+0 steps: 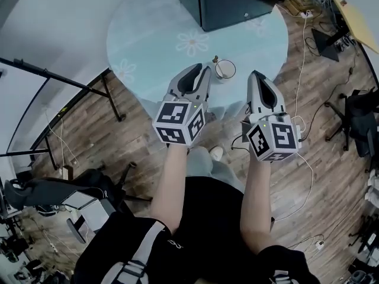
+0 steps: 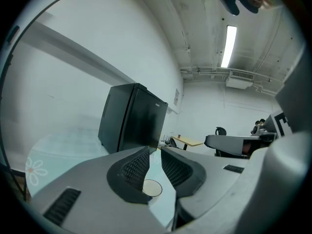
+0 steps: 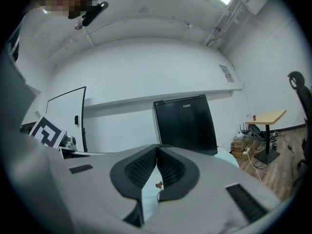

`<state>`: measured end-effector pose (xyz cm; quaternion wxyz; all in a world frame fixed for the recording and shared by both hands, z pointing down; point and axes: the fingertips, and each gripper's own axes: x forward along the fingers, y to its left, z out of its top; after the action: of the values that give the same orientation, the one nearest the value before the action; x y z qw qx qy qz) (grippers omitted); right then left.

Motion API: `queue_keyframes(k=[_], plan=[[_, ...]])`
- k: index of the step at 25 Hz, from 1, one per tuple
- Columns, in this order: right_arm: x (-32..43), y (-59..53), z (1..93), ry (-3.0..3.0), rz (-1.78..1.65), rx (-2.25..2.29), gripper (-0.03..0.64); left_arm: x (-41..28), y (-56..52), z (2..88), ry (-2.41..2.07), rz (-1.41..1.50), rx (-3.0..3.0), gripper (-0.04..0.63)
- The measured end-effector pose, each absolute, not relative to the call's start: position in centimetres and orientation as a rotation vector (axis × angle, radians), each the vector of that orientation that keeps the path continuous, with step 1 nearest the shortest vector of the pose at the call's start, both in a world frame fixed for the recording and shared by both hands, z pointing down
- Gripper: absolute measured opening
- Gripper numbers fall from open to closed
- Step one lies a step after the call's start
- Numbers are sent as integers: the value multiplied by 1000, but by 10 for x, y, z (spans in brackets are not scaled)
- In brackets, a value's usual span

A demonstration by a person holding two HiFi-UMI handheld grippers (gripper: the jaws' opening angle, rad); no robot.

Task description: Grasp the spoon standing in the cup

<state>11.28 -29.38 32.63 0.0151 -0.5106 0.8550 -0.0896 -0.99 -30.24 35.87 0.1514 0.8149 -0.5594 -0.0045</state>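
Closest to us is the left gripper [image 2: 155, 151]. Its two jaws stand apart with a clear gap and nothing between them, and down through that gap we see the round rim of the cup [image 2: 152, 188] just ahead of the tips. The right gripper [image 3: 157, 146] has its jaws together, the tips touching and holding nothing. In the slot below them we make out the small brown top of the spoon [image 3: 159, 184]. From the head view, the spoon stands in the cup with its handle end poking up over the cup's left rim. The left gripper sits just left of the cup, its tips close beside the spoon, though we cannot tell whether they touch. The right gripper is to the cup's right, a little farther off. The cup rests on a round pale table [image 1: 148, 34] printed with flowers, close to the table's near edge. Beyond the cup, at the far side of the table, stands a black cabinet [image 1: 231, 2]. Below the cup our bare forearms [image 1: 172, 188] reach up over the wooden floor [image 1: 308, 176], and well to the cup's right is an office chair [image 1: 355, 117].
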Motion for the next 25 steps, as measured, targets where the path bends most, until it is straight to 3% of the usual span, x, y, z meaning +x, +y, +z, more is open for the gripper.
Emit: queue_keyframes(k=[13, 25], plan=[[114, -338, 351, 2666, -361, -1566, 3, -4, -343, 396, -1559, 74, 2301, 150], [114, -372, 426, 2725, -552, -1631, 5, 13, -382, 478, -1466, 190, 2198, 165]])
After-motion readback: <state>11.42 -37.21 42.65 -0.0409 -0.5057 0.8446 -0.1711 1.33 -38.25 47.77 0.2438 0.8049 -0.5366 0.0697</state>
